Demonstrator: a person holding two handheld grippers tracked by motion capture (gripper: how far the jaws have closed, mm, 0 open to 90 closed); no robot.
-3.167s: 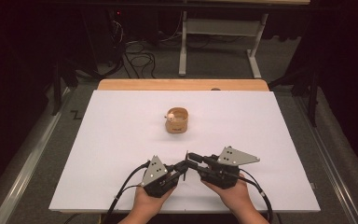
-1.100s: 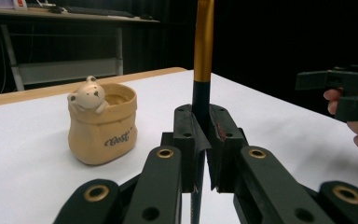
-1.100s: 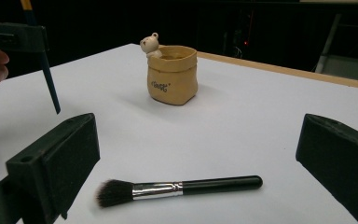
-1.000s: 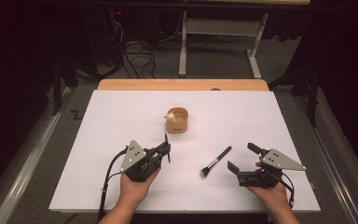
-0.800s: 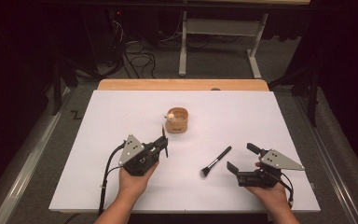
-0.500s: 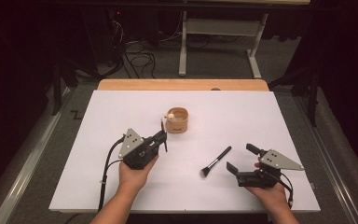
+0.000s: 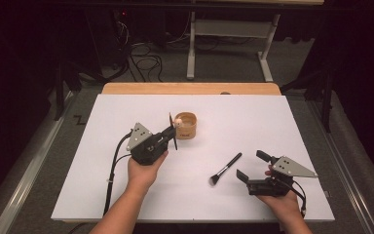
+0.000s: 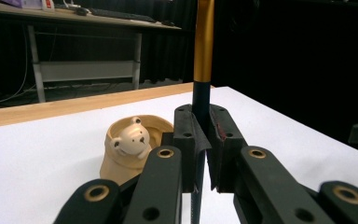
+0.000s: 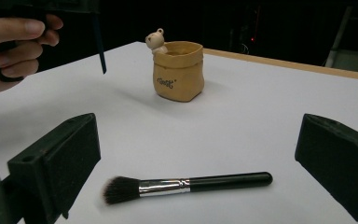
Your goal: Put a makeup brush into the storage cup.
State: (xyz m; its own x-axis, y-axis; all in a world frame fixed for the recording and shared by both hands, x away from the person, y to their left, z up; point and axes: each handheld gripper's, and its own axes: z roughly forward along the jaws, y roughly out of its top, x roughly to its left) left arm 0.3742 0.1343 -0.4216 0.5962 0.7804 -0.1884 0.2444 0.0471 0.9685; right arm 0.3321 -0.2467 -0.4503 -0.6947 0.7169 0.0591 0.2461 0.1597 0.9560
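Surface: white sheet over a wooden top, whose bare edge runs along the far side, 12 o'clock in the high view.
Pot: tan sack-shaped pot with a bear figure at its rim, upright near the middle of the surface, toward 11 o'clock; in the right gripper view it stands beyond the brush.
Left tongs: left tongs clamped on a thin stick, dark at the grip and gold above; the stick stands upright, just beside the pot at its 9 o'clock, clear of the surface.
Brush: black-handled brush lying flat at 5 o'clock from the pot, bristles toward the near edge; untouched.
Right tongs: right tongs apart, low over the surface, just at 3 o'clock of the brush; in the right gripper view the brush lies ahead of the open jaws.
Room: dark; grey floor, cables, a light desk frame beyond the far edge.
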